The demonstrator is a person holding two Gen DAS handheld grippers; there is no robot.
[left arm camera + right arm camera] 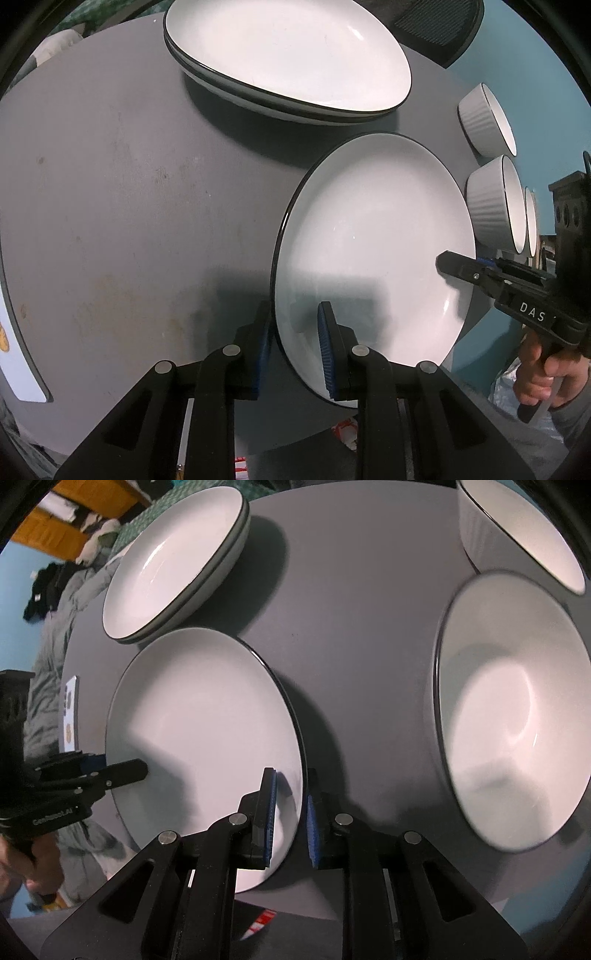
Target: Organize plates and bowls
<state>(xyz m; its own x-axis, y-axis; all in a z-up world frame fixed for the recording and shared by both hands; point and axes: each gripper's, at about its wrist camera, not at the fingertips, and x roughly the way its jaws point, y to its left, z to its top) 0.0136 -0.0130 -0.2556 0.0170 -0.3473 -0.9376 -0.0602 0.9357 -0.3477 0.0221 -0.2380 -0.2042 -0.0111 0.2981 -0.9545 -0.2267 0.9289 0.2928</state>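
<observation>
While both tools straddle the rim of the same white plate point(369, 251), the aim seems to be a two-sided lift toward the stack of plates point(291, 59) waiting at twelve o'clock on the grey worktop point(110, 184). At six o'clock in its own view, the left hand-held gripper point(295, 347) has its blue pads on either side of the near edge, closed on the plate. At three o'clock on the plate, the right hand-held gripper point(290, 812) brackets the opposite edge, yet a sliver of space shows at the pads — whether it truly pinches I cannot tell. Ribbed bowls point(487, 118) sit in a row at two o'clock, apart from the plate, presumably awaiting their own stacking — one bowl point(513, 709) looms close beside the right tool.
</observation>
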